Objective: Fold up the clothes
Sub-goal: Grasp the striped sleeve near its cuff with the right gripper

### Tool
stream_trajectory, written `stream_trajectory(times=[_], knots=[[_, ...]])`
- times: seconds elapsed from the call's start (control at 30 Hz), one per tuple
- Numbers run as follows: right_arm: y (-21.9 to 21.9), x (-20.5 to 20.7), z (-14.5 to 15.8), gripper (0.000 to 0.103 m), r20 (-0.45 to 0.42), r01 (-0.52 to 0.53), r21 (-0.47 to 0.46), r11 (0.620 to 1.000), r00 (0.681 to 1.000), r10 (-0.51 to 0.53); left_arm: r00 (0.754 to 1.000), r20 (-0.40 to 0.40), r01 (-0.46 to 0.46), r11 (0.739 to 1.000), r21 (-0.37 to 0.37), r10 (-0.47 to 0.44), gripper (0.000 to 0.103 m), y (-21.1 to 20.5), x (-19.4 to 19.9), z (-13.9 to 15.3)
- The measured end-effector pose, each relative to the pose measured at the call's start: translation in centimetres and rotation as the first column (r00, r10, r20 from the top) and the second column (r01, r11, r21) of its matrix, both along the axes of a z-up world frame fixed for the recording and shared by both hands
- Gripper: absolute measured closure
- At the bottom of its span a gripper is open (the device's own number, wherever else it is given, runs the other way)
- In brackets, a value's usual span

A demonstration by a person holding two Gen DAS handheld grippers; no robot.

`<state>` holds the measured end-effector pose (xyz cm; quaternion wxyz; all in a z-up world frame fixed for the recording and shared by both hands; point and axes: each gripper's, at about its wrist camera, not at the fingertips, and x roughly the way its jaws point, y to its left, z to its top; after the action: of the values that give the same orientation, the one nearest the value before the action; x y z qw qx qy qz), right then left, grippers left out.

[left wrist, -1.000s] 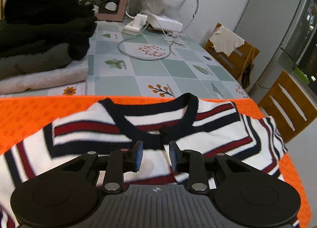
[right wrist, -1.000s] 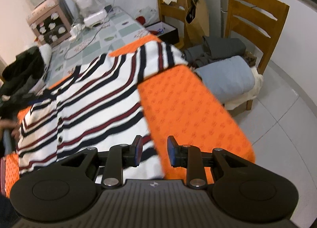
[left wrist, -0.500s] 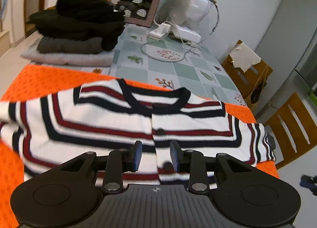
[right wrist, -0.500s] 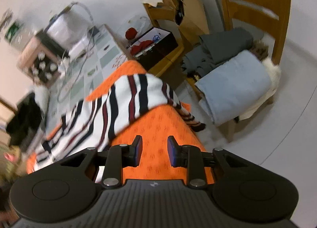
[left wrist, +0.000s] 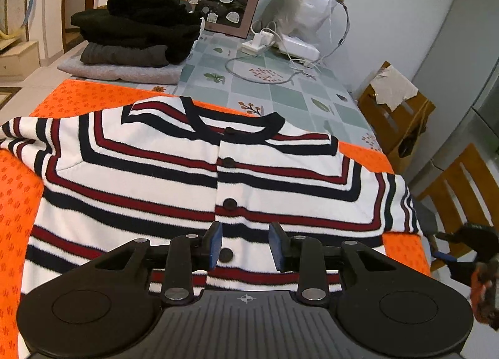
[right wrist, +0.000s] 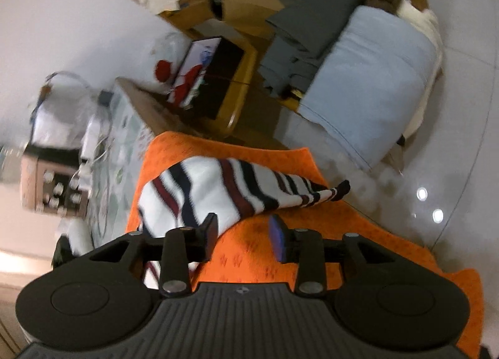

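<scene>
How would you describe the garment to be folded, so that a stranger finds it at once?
Look at the table with the pale green tiled cloth; an orange patterned mat covers its near end. Spread flat on the mat lies a white knitted cardigan with navy and dark red stripes. Unlike the plain black and grey folded clothes stacked behind, it is striped, unfolded and has black buttons.

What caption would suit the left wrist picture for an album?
Left gripper, jaws opening and empty, over a buttoned striped cardigan lying flat on an orange cloth.
</scene>
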<state>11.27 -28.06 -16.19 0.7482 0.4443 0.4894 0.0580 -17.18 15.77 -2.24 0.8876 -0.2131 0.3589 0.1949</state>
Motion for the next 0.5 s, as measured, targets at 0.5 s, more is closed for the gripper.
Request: stream_trajectory(times=[0.5], knots=[[1.0, 1.9, -8.8, 0.075, -0.266, 0.311, 0.245, 0.918, 0.932, -0.245, 1.0, 0.004, -0.031, 0.998, 0.052, 0.031, 0.063, -2.4, -1.1, 0.9]])
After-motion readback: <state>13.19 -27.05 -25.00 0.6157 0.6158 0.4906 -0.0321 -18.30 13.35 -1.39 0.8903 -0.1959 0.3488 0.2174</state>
